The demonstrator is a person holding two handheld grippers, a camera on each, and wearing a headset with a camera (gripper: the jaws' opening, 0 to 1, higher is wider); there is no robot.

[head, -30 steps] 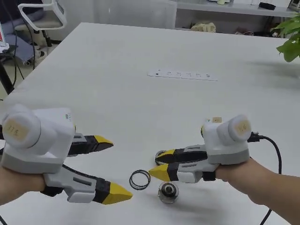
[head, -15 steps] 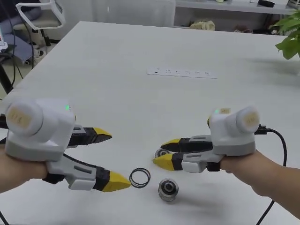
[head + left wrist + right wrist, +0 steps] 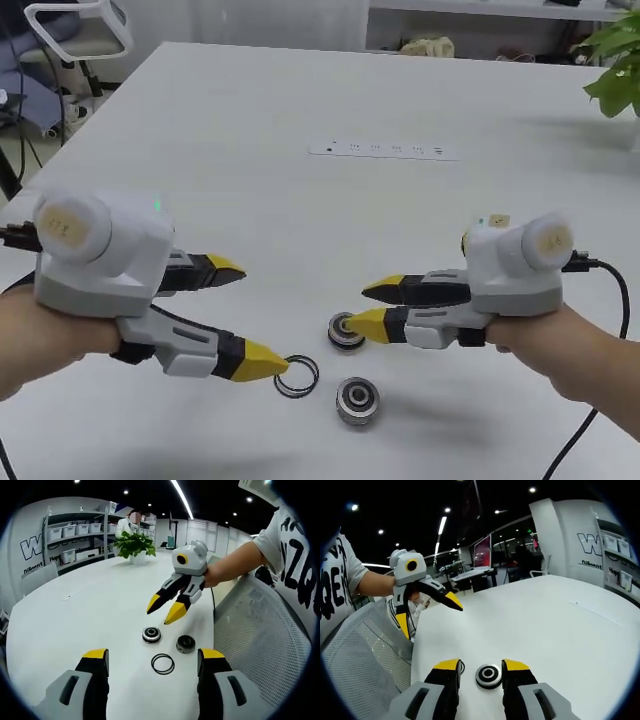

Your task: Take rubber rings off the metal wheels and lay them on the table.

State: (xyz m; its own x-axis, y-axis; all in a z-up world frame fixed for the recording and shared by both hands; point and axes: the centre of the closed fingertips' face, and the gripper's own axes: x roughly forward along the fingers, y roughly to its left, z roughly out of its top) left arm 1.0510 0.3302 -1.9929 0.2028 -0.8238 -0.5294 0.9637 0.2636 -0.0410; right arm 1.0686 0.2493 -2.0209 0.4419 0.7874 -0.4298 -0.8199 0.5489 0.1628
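Here, right tongs (image 3: 481, 665), metal wheel (image 3: 488, 676) at tips

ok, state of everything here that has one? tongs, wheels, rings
left tongs: open, empty.
right tongs: open, empty, tips flanking the far wheel in the right gripper view.
far wheel: flat on the table, not clamped; cannot tell if a ring is on it.
near wheel: flat on the table, free.
rubber rings: off the wheels, lying flat on the table.
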